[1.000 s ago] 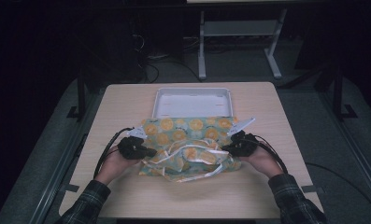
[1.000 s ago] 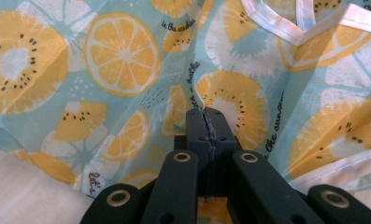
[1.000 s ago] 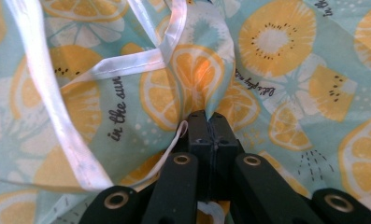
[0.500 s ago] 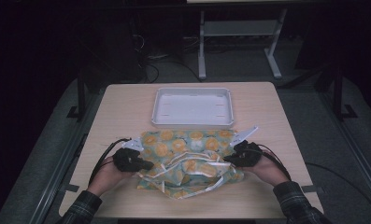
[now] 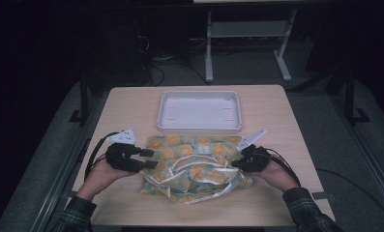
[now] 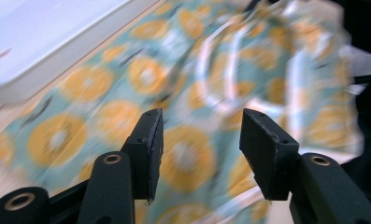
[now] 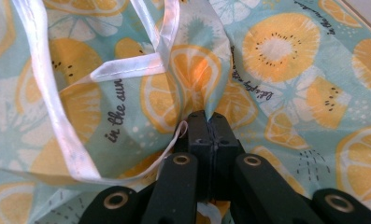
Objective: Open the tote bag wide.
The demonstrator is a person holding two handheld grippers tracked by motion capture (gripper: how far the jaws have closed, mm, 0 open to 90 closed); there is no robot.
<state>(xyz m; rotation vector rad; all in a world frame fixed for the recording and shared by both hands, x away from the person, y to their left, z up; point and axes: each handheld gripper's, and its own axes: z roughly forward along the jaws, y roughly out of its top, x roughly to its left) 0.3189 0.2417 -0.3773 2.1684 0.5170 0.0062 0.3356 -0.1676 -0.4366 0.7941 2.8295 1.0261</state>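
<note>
The teal fruit-print cloth (image 5: pixel 194 166) lies crumpled before the white rectangular tray (image 5: pixel 199 111). My right gripper (image 7: pixel 206 119) pinches its edge; my left gripper (image 6: pixel 199 140), jaws just opening, seems to hover empty above it

The cloth (image 5: pixel 195 166) covers the middle of the table (image 5: pixel 131 104), with loose white straps (image 5: pixel 199 164) lying in loops on top that could catch a jaw. The tray (image 5: pixel 198 111) sits just behind the cloth, touching its far edge, so there is no gap there. Bare table is free at the left, at the right, and along the near edge.
</note>
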